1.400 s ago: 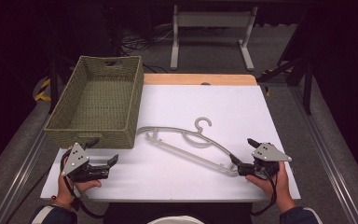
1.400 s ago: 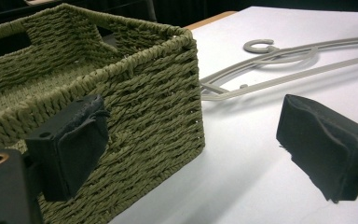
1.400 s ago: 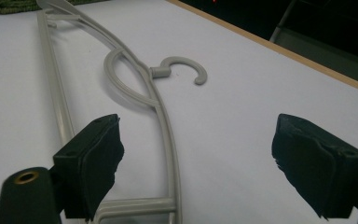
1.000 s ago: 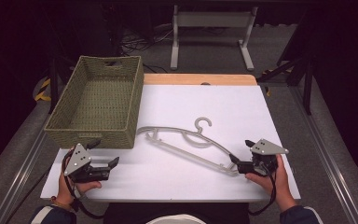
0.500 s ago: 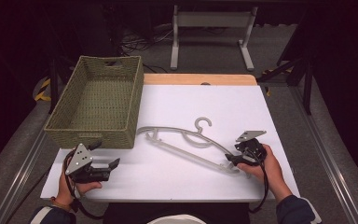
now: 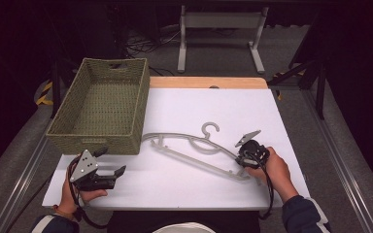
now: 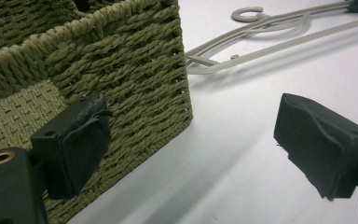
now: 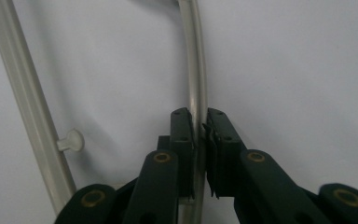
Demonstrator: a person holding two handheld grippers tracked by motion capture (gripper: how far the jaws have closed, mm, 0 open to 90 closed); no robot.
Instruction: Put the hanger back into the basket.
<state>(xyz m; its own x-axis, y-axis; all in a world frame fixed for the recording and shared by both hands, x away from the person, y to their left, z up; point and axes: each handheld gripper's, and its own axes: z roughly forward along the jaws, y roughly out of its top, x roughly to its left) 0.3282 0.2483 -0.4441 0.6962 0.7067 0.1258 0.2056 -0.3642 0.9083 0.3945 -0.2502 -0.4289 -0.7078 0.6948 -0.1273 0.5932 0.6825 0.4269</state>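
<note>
up top, the woven green basket (image 6: 102, 104) sits on the left part of the table (image 6: 213, 104), its far end reaching past the white sheet's back edge; nothing lies inside it that can be seen, just the woven floor. right of the basket, the pale plastic hanger (image 6: 194, 148) lies flat on the white sheet, its left tip just beside the basket's near right corner, its hook pointing away from the person. beyond the hanger, right of the basket, the white surface is bare up to the strip of wood along the table's far edge.

the left gripper (image 6: 110, 167) sits just in front of the basket's near wall, close to the table's near left edge, jaws spread wide and holding nothing; in the left gripper view one jaw stands against the weave of the basket corner (image 7: 121, 79). the right gripper (image 6: 241, 158), well to the right of the basket, is clamped narrow on the hanger's right arm (image 8: 196, 70), the rod pinched between both pads.
</note>
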